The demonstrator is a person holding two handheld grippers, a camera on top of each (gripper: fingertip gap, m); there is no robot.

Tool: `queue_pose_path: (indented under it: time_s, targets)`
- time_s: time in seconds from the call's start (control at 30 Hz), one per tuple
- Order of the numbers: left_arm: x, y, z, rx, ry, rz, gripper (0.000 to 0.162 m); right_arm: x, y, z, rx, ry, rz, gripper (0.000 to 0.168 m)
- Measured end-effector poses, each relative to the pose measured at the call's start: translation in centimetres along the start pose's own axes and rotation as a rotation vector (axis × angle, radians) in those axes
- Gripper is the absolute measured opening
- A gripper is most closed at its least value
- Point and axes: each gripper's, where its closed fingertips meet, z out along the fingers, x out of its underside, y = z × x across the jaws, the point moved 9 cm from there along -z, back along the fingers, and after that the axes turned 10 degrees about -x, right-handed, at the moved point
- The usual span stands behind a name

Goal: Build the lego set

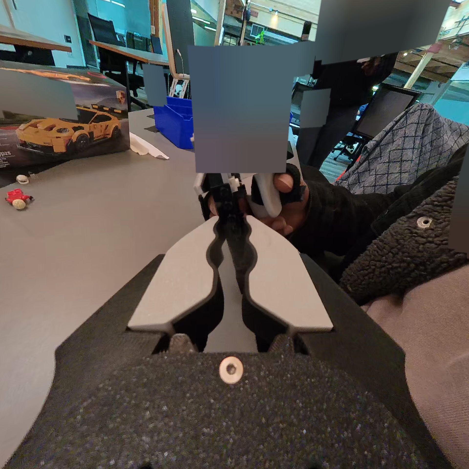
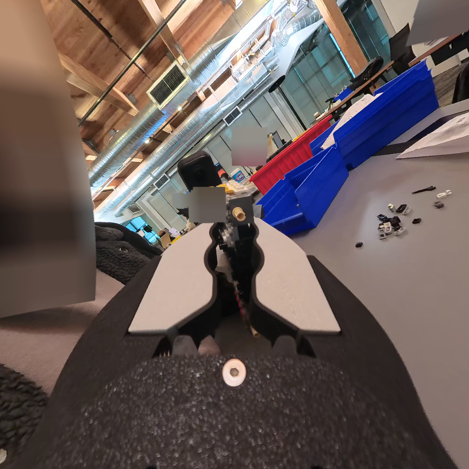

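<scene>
On grey table (image 2: 380, 279): loose pieces (image 2: 392, 222), blue bins (image 2: 375, 137).

Bright, even indoor light; soft shadows; fisheye-warped edges; foreground blurred.

We see the left gripper (image 1: 230, 223) with matt pale-grey plastic fingers (image 1: 182, 274) set in a rough, speckled black body, a shiny metal screw (image 1: 231, 369) at 6 o'clock. The right gripper (image 2: 233, 229) looks the same. The lego assembly (image 2: 234, 243) between its fingers is glossy hard plastic. The table (image 1: 88, 241) is smooth and matt grey. At 9 o'clock stands a printed cardboard box (image 1: 63, 119); at 3 o'clock lie a nubbly black fleece (image 1: 406, 253) and woven checked cloth (image 1: 406, 147). The blue bins (image 2: 368, 142) are glossy plastic.
</scene>
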Motion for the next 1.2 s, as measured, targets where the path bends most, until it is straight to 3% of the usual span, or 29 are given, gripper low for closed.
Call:
queue_pose_path:
  time_s: [0.3, 0.43, 0.53, 0.67, 0.8, 0.9, 1.1, 1.2]
  targets:
    - [0.8, 0.0, 0.1, 0.012, -0.082, 0.007, 0.015, 0.6, -0.1, 0.1, 0.023, -0.053, -0.055, 0.019]
    - [1.0, 0.5, 0.3, 0.039, -0.080, -0.077, 0.016, 0.5, -0.3, 0.0, 0.032, -0.022, -0.088, 0.018]
    - [0.8, 1.1, 0.2, 0.124, -0.117, -0.204, 0.037, 0.6, -0.7, 0.0, 0.057, 0.016, -0.109, 0.017]
    - [0.9, 2.1, 0.1, 0.143, -0.125, -0.290, 0.020, 1.2, -1.1, 0.0, 0.036, 0.040, -0.080, 0.017]
    - [1.2, 2.2, 0.1, 0.166, -0.109, -0.331, 0.019, 1.3, -1.3, -0.2, 0.022, 0.057, -0.046, 0.017]
    - [2.0, 2.5, 0.4, 0.175, -0.095, -0.479, 0.020, 1.4, -1.8, -0.4, 0.052, 0.063, 0.029, 0.017]
    - [5.9, 3.1, 0.8, 0.198, -0.069, -1.039, 0.018, 3.0, -3.7, -1.0, 0.188, 0.107, 0.299, 0.018]
    - [7.1, 3.1, 0.8, 0.193, -0.072, -1.137, 0.019, 3.6, -4.3, -1.3, 0.222, 0.136, 0.353, 0.021]
